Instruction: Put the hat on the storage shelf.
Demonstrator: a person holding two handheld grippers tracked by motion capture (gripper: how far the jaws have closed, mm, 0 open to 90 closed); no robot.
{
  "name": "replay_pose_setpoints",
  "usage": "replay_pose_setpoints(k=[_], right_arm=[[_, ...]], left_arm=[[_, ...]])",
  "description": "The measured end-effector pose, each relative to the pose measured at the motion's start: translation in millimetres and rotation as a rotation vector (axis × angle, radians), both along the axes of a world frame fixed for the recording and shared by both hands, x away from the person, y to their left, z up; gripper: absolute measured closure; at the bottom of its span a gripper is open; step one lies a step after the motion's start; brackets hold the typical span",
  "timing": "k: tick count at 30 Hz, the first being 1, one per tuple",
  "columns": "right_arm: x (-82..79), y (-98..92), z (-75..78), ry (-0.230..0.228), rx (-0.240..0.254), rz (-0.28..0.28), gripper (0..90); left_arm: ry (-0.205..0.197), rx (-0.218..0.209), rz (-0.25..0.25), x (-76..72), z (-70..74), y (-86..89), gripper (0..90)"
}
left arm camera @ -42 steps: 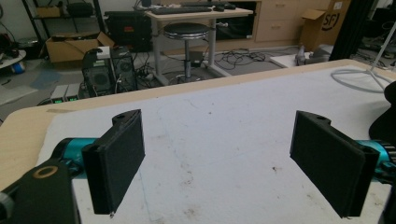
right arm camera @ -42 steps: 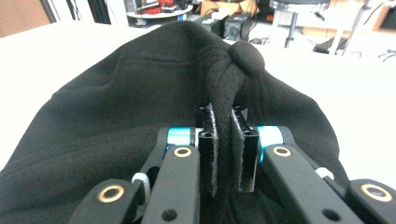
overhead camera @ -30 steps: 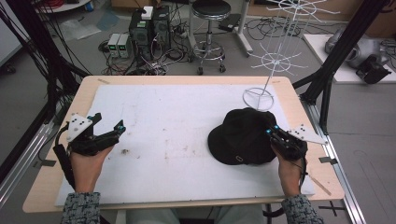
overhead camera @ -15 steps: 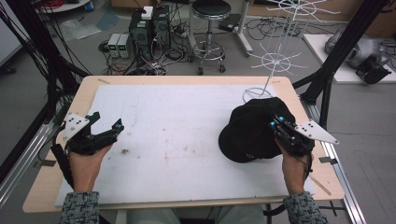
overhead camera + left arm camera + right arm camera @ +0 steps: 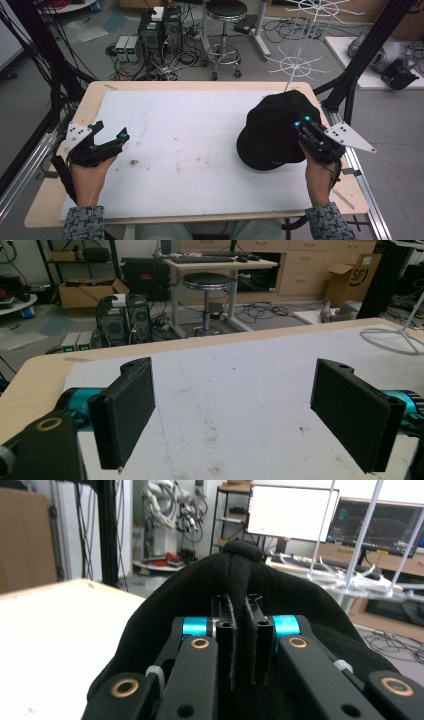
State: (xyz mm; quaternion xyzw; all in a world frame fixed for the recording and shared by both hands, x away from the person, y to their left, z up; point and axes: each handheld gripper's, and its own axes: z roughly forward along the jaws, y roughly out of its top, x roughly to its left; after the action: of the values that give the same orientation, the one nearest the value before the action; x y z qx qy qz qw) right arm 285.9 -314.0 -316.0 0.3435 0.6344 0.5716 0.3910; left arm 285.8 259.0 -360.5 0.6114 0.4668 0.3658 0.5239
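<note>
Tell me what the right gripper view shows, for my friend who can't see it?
The right gripper has its two black jaws squeezed shut on a fold of a black cap, which bulges up around them with its top button above. To the left is the white table; behind are white wire rods and computer screens.

Between our left gripper (image 5: 107, 142) and right gripper (image 5: 306, 126) we have bare white tabletop (image 5: 190, 130), open for a pass either way. The black cap (image 5: 272, 135) pinched in the right gripper bulks out on its inner side. Just beyond that gripper the white wire rack (image 5: 296, 64) stands at the tabletop's far corner, blocking the way forward.
</note>
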Motion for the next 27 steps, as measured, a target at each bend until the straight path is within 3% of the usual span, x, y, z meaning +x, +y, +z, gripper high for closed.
replay_pose_setpoints(k=[10, 27], right_arm=[[-2.6, 1.0, 29.2, -0.055, -0.002, -0.012, 85.8], [-7.5, -5.7, 59.5, -0.082, 0.036, -0.014, 85.8]], left_arm=[[-0.008, -0.008, 0.008, -1.1, 1.5, 4.0, 18.0], [-0.014, -0.02, 0.017, -2.8, 3.0, 8.4, 18.2]])
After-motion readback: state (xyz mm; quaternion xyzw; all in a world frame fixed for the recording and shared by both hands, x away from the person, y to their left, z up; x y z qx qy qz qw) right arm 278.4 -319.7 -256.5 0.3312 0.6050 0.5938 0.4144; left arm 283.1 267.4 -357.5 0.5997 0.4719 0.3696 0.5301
